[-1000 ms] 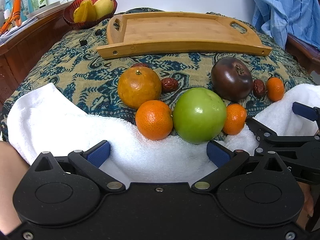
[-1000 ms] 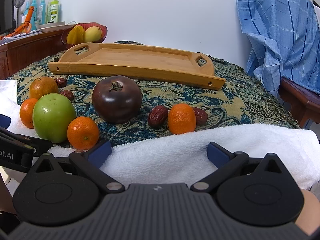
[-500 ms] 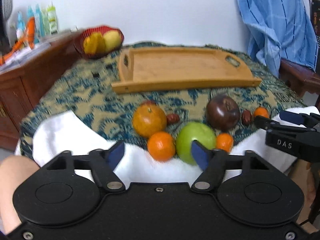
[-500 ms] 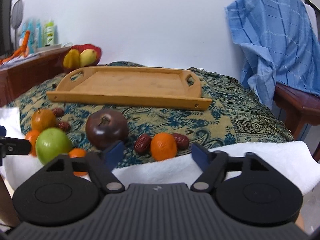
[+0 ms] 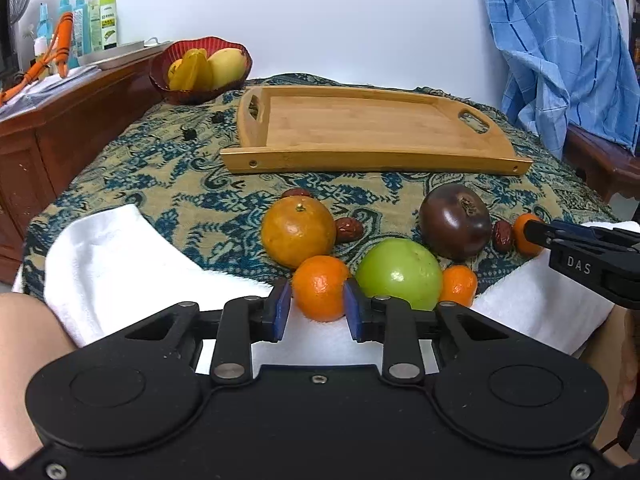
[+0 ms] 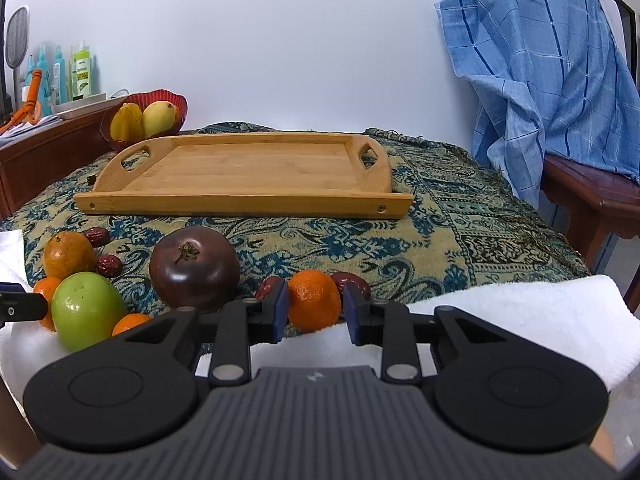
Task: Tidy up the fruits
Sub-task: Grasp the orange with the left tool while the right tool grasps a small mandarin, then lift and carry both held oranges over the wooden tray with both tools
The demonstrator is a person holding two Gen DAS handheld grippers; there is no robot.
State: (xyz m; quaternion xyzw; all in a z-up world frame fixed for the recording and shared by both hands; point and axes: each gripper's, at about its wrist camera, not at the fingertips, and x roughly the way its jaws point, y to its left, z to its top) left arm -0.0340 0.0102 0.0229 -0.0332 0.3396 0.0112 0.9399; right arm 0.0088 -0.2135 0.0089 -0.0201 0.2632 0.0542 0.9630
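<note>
Tangerines sit pinched between just-closed blue fingers: left gripper [image 5: 314, 309] on one, right gripper [image 6: 314, 309] on another.

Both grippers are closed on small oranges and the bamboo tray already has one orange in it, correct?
Not quite: the bamboo tray holds nothing, as both wrist views show. The rest stands. The left gripper has just closed on a small orange, and the right gripper has just closed on another small orange.

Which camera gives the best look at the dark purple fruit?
The right wrist view: the dark purple fruit sits near and large, stem facing the camera, only its base hidden by the fingers. The left wrist view shows it smaller, off right, behind the green apple.
</note>
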